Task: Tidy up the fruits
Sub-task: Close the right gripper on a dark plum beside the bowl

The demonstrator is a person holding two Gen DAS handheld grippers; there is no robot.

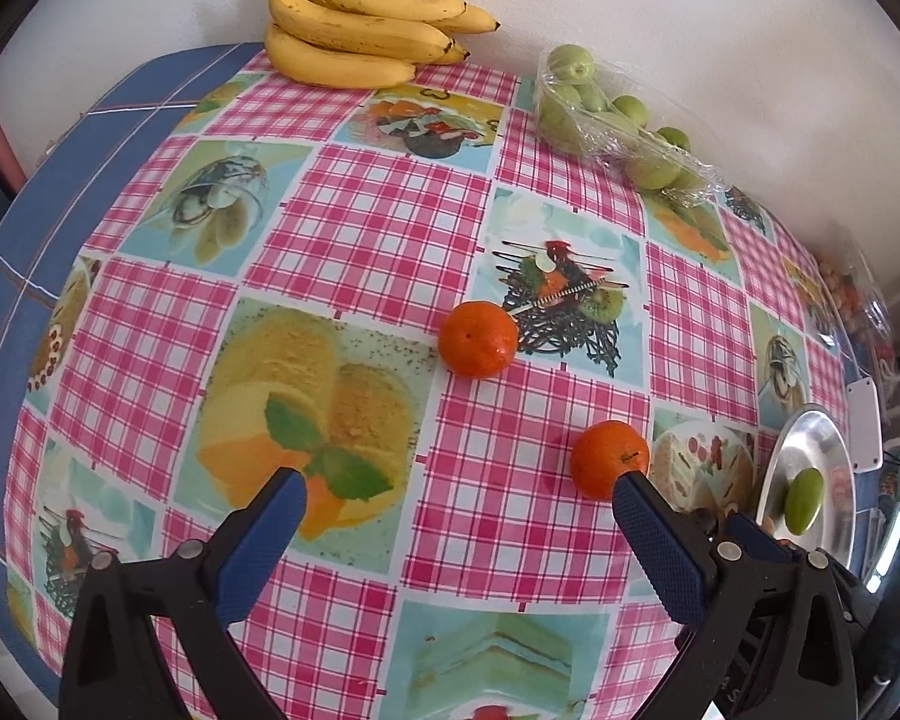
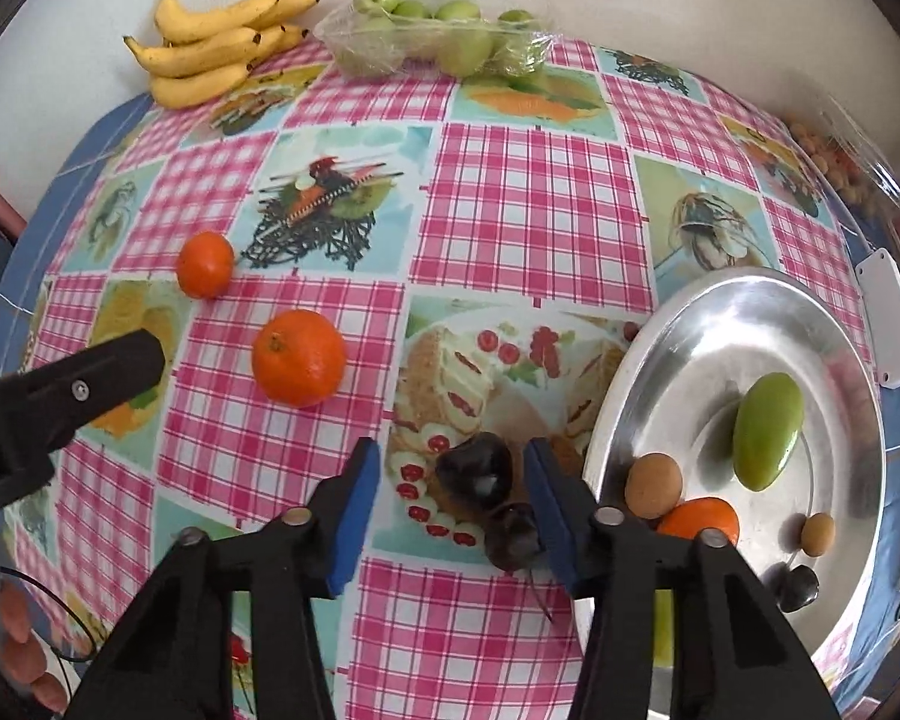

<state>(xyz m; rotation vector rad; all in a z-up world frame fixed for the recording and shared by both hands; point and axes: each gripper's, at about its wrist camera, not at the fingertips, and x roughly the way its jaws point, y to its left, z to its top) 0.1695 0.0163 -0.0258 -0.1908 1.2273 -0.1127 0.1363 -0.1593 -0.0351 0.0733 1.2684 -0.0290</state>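
Observation:
Two oranges lie on the checked tablecloth: a far one [image 1: 477, 339] [image 2: 205, 264] and a nearer one [image 1: 609, 459] [image 2: 299, 357]. My left gripper [image 1: 459, 492] is open and empty, its right fingertip beside the nearer orange. My right gripper [image 2: 453, 474] is open, its jaws on either side of a dark plum [image 2: 473, 468], apart from it; a second dark plum [image 2: 513, 535] lies nearer, against the right finger. A metal plate [image 2: 690, 324] [image 1: 810, 438] holds a green mango [image 2: 767, 431] [image 1: 804, 501], an orange [image 2: 699, 519], two small brown fruits [image 2: 653, 485] and a dark plum [image 2: 797, 588].
A bunch of bananas [image 1: 360, 30] [image 2: 216, 42] and a wrapped tray of green apples [image 1: 606, 114] [image 2: 438, 36] sit by the far wall. A clear box of small fruits [image 2: 834, 156] and a white device [image 2: 888, 318] lie right of the plate.

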